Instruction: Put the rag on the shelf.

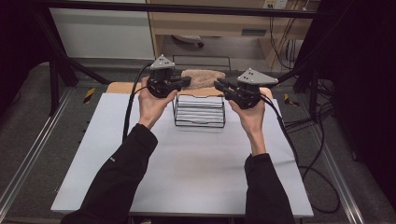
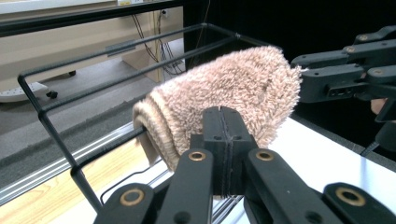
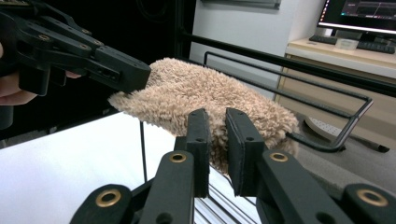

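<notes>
High view: a fluffy beige cloth [image 1: 203, 78] is draped over the far top bar of a black wire rack [image 1: 199, 111] standing on the white bench [image 1: 187, 168]. The cloth's long axis runs from 9 to 3 o'clock, along the bar. The left claw [image 1: 187, 82] is met at its 9 o'clock end, the right claw [image 1: 218, 85] at its 3 o'clock end; both hands stand equally near, with the cloth between them.

Left gripper view: the left claw [image 2: 224, 140] is seen fully closed, its 2 jaws pressed together with no cloth [image 2: 224, 100] visibly between them; the cloth lies just beyond, at 12 o'clock. A ribbed hem, not seen from above, is shown at 9 o'clock.

Right gripper view: the right claw [image 3: 218, 135] is held narrowly parted, a slim gap left between the jaws, the cloth [image 3: 205, 95] behind it and ungripped. The left claw's tip [image 3: 126, 74] is shown touching the cloth's far end, though a pinch cannot be confirmed.
</notes>
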Demonstrator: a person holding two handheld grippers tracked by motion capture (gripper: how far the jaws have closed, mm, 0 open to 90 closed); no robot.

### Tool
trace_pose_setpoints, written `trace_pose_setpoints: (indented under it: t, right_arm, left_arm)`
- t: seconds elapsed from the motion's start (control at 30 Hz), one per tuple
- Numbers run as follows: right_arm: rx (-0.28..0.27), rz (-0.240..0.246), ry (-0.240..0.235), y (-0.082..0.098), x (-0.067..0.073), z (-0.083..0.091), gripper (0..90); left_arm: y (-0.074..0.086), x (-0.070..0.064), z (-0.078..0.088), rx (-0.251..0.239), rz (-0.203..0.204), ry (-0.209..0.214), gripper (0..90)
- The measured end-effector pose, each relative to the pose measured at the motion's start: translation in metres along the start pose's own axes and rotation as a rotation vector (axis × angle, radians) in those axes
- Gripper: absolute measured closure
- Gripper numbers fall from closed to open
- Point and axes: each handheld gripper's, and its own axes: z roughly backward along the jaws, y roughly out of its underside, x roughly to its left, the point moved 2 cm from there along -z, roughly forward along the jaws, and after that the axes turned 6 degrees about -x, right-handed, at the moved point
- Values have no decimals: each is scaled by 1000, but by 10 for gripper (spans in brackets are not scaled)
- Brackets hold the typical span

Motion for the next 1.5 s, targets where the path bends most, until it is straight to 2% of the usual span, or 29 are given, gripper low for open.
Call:
trace_pose_setpoints:
  t: [0.2, 0.37, 0.43, 0.53, 0.63, 0.8, 0.87, 1.13, 1.4, 1.5]
  right_arm:
    - [7, -21, -23, -1, 1, 4, 714]
    - [-5, -33, -30, -5, 0, 9, 687]
    - [4, -40, -34, -5, -1, 9, 729]
    - [44, -67, -38, -3, 0, 5, 828]
    - [76, -93, -33, 2, 1, -1, 891]
    - [118, -110, 21, 11, -3, -8, 900]
    - [133, -98, 48, 13, -5, -10, 900]
    - [127, -99, 87, 15, -8, -18, 900]
    - [114, -94, 65, 12, -5, -12, 856]
    - [105, -103, 57, 10, -4, -6, 827]
  left_arm:
    - [7, 2, -3, 15, 2, 0, 897]
    - [14, 4, -8, 37, 1, -8, 898]
    - [15, 5, -10, 42, -2, -10, 897]
    - [16, 5, -12, 40, -6, -17, 897]
    - [17, 5, -13, 46, -21, -26, 897]
    - [18, 6, -16, 48, -26, -35, 897]
    - [19, 7, -17, 48, -25, -36, 897]
    - [20, 9, -21, 41, -19, -49, 897]
    - [17, 5, -13, 37, -33, -40, 865]
    - [15, 4, -9, 28, -26, -36, 840]
